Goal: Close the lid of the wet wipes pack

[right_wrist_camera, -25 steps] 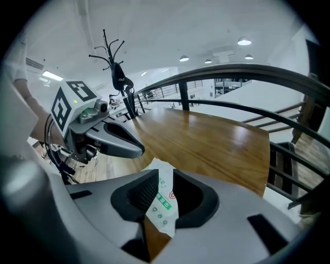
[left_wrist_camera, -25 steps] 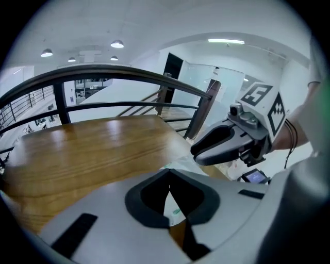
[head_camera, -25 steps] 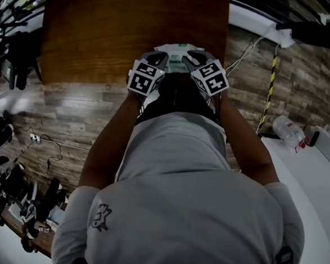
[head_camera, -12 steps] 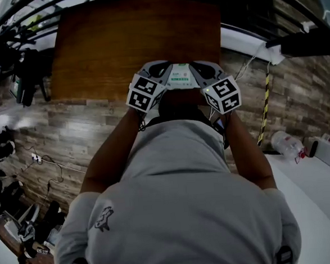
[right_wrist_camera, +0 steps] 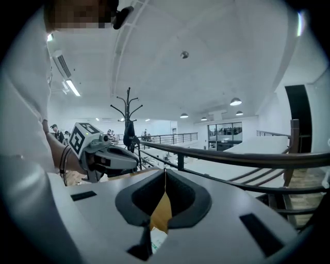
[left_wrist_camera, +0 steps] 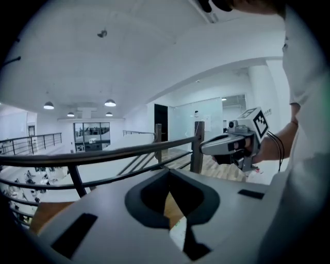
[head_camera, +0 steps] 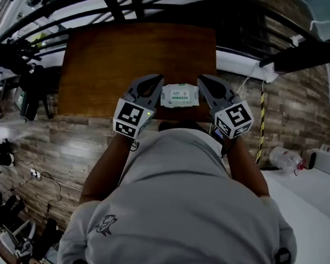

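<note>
The wet wipes pack (head_camera: 179, 95), white with a green label, lies flat near the front edge of the brown wooden table (head_camera: 120, 53). Both grippers are raised above it, one on each side, not touching it. My left gripper (head_camera: 154, 80) is to its left and my right gripper (head_camera: 202, 79) to its right. In the left gripper view the left gripper (left_wrist_camera: 168, 170) has its tips together with nothing held, and a sliver of the pack (left_wrist_camera: 178, 233) shows below. The right gripper (right_wrist_camera: 165, 171) is likewise shut and empty over the pack (right_wrist_camera: 158, 240). Whether the lid lies flat is too small to tell.
A dark metal railing (left_wrist_camera: 103, 153) runs beyond the table, with a hall below. A coat stand (right_wrist_camera: 128, 122) stands to the left. A white surface with a plastic bottle (head_camera: 282, 159) lies at the right. The person's torso fills the lower head view.
Both grippers have lifted away from the pack and spread apart to either side. The pack stays on the table.
</note>
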`<state>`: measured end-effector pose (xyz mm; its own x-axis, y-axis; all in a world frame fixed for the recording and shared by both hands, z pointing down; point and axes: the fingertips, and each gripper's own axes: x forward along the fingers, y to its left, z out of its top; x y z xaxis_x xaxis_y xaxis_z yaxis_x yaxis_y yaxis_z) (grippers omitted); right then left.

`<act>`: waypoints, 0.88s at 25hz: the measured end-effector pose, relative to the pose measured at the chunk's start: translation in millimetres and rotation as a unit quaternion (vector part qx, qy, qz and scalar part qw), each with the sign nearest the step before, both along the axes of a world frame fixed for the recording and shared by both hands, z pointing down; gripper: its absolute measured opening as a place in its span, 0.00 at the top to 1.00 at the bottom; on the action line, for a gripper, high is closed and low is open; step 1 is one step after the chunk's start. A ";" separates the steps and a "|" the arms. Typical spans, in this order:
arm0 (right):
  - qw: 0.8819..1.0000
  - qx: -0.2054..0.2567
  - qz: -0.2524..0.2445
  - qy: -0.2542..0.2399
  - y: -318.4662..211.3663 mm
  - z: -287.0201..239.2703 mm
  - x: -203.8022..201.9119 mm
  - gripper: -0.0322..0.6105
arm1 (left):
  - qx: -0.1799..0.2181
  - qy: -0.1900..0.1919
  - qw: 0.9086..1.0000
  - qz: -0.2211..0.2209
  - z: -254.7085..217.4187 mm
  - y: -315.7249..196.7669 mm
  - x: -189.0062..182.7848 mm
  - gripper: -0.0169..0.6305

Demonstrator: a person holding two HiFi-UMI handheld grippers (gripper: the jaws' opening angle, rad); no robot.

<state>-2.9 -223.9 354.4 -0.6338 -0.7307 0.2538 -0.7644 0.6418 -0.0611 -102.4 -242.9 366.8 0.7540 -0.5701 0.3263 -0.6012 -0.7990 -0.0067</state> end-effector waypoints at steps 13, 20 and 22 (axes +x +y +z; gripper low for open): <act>0.997 0.056 0.026 -0.039 12.3 -63.9 18.1 0.89 | 0.096 0.045 0.993 -0.044 -89.7 -0.6 -41.9 0.96; 0.997 0.056 0.039 -0.034 30.1 -67.0 20.0 0.89 | 0.102 0.052 0.993 -0.030 -93.8 15.4 -44.6 0.96; 0.997 0.052 0.042 -0.031 35.6 -65.5 24.6 0.89 | 0.101 0.051 0.993 -0.028 -92.4 20.7 -43.6 0.96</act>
<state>21.7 -188.3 288.9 -0.5808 -0.8025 0.1365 -0.8129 0.5806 -0.0455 -146.0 -222.2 274.4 0.7426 -0.6581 0.1245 -0.6503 -0.7529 -0.1013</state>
